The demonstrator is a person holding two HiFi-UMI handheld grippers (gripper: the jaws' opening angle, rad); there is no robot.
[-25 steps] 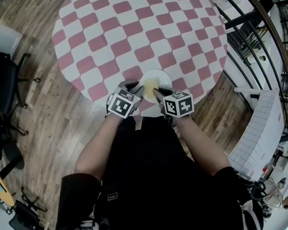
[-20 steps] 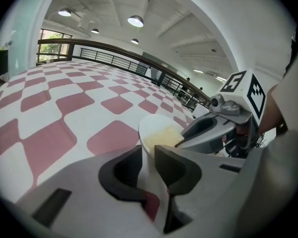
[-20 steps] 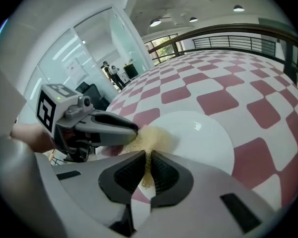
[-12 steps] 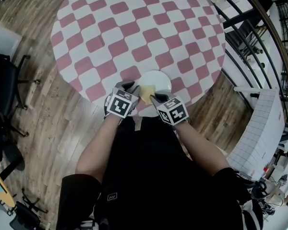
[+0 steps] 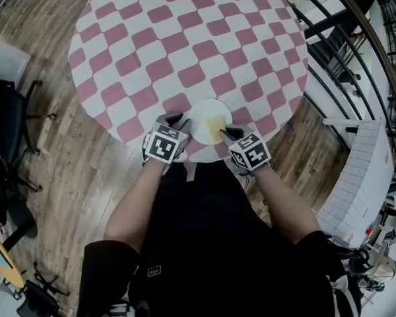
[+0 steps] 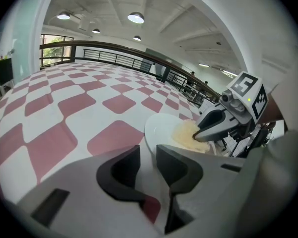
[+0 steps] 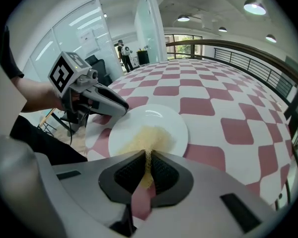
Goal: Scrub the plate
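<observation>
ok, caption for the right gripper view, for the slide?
Scrubbing: right gripper, shut on a yellow cloth, presses it onto the white plate on the checked table.

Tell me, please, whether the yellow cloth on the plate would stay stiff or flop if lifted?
Probably floppy: the cloth pinches thin between the right gripper's jaws and spreads flat on the plate. Likely light too; it looks thin and soft.
</observation>
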